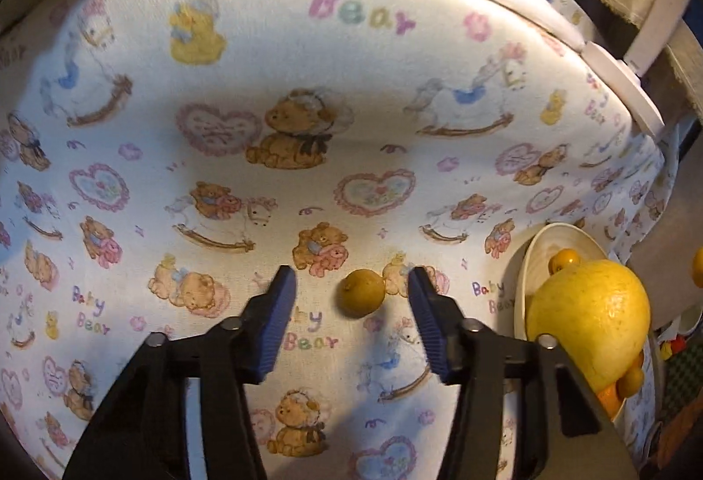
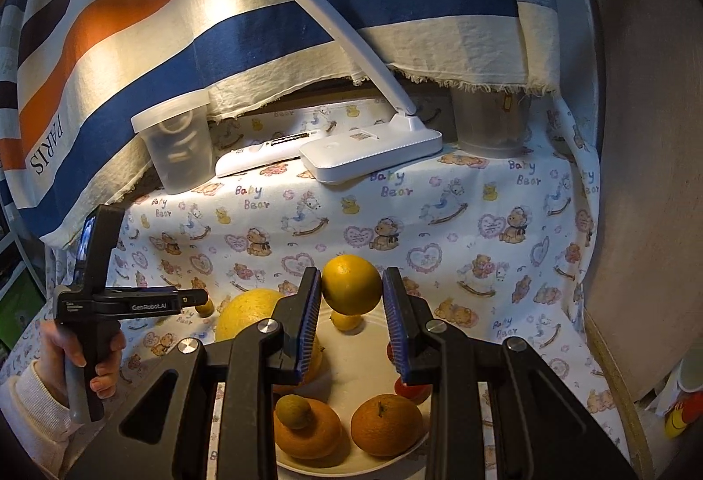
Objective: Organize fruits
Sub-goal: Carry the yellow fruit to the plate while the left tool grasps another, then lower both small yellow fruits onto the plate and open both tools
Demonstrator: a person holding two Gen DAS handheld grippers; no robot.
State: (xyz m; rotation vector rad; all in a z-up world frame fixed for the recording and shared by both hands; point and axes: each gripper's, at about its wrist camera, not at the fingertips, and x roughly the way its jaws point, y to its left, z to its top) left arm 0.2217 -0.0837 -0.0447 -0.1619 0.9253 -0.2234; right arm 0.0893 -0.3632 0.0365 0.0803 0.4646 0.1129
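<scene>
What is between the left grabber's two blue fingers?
In the left wrist view, a small yellow fruit lies on the bear cloth between the left gripper's fingers, nearer one side. Neither finger touches it.

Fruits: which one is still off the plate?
The small yellow fruit, alone on the printed cloth between the left gripper's open fingers. The other fruits in view either sit on the white plate or are held above it.

We count two oranges (image 2: 386, 424), one large yellow citrus (image 2: 246, 315), one plate (image 2: 360, 361), two clear tubs (image 2: 178, 146), one desk lamp (image 2: 373, 155).
</scene>
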